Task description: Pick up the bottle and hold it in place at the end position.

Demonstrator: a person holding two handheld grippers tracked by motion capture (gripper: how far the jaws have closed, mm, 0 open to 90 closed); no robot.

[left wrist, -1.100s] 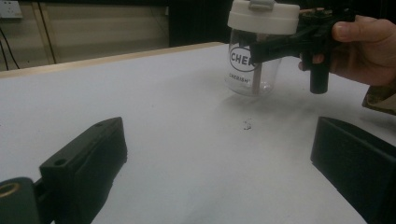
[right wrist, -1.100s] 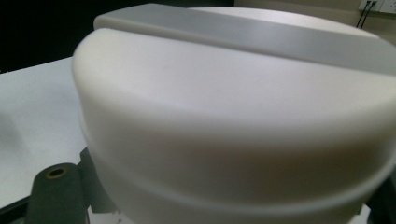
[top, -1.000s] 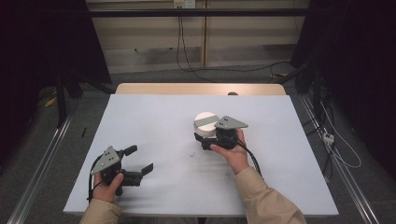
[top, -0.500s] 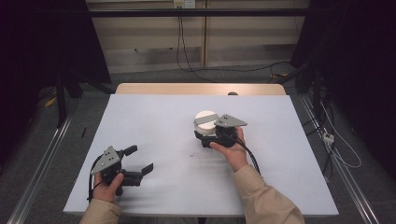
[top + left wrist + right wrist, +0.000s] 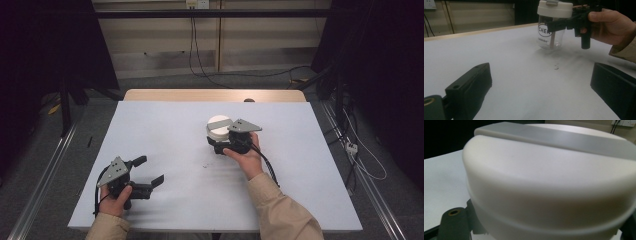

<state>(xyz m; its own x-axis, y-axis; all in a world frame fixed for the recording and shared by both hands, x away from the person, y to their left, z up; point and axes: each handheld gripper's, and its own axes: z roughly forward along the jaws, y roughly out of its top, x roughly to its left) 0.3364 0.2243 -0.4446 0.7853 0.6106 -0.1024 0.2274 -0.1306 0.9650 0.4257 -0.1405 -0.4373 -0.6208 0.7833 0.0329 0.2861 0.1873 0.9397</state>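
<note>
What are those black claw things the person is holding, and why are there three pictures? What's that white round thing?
A person sits at a white table and holds a grabbing tool in each hand. One picture comes from a camera up high. The other two come from small cameras riding on the tools. The left gripper rests near the table's front edge, its jaws wide open with nothing between them. The right gripper is up against a clear glass jar with a white lid. Its jaws sit on either side of the jar, just under the lid. Whether they squeeze it yet is hard to tell. In the right gripper view, the lid looks huge because that camera is so close.
</note>
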